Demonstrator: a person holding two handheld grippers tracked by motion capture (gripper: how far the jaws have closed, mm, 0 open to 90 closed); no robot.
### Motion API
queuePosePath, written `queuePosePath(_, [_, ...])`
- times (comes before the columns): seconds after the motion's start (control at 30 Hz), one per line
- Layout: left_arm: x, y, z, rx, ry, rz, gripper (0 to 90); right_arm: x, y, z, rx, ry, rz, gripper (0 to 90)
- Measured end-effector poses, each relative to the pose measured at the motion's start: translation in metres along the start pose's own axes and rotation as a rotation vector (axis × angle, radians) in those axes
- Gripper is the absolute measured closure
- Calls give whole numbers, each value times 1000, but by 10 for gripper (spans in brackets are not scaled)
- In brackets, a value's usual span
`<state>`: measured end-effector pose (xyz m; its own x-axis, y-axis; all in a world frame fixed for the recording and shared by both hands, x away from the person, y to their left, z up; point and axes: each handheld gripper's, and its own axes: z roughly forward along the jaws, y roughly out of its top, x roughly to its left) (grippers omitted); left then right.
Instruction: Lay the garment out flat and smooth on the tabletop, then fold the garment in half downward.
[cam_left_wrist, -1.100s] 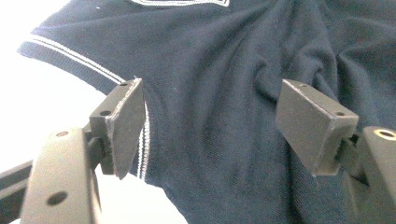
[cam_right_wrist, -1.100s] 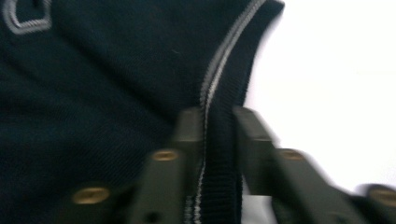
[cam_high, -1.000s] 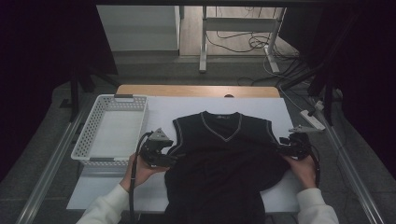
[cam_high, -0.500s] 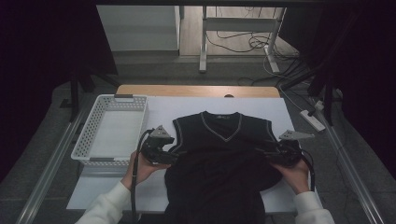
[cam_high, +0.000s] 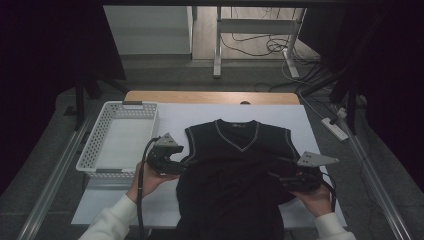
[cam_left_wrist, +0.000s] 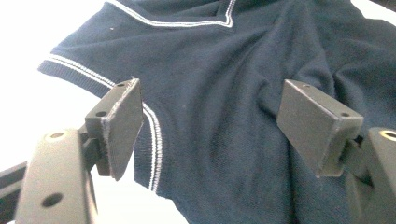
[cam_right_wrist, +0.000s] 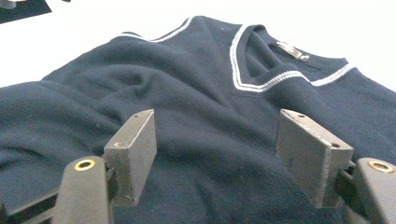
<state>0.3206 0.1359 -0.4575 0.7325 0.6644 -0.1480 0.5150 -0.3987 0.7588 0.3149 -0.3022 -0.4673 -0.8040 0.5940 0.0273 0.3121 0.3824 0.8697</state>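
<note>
White paper covers the table (cam_high: 320, 125), and the floor around it is grey and dim. On the left side, the left gripper (cam_high: 176, 165) sits at the left edge of the dark vest (cam_high: 235, 175), by the armhole with the white stripe. Its jaws stand wide open, with nothing between the pads, as the left gripper view shows (cam_left_wrist: 212, 133). On the right side, the right gripper (cam_high: 280, 176) lies over the right part of the vest. Its jaws have just been opening, and they are wide now with no cloth pinched between them; the right gripper view (cam_right_wrist: 217, 158) shows the vest lying loose under them. The vest lies flat in the middle of the table, neck at the far side, with its near end hanging off the near edge. It has some soft bumps and wrinkles in the middle. It looks like the vest is spread out, but no fold is made yet, so most of the work is left. A white basket (cam_high: 95, 145) stands to the left, just beside the left gripper. Both hands come in from the near side, low over the cloth, with the grippers pointing toward each other.
</note>
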Motion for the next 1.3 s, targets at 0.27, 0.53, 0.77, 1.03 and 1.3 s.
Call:
queuePosePath(0.27, [1, 0, -4, -25, -6, 7, 235, 10, 7, 0, -16, 18, -20, 274])
queuePosePath(0.53, [1, 2, -1, -21, -4, 10, 233, 6, 7, 3, 6, 7, -19, 272])
queuePosePath(0.77, [6, 12, 8, -15, 2, 2, 232, 1, 11, 9, 21, -12, -30, 272])
queuePosePath(1.03, [13, 28, 22, -8, 20, 4, 234, -13, 16, 21, 35, -29, -15, 272])
queuePosePath(1.3, [35, 30, 18, -21, 70, -61, 235, -13, 18, 22, 47, -29, -30, 273])
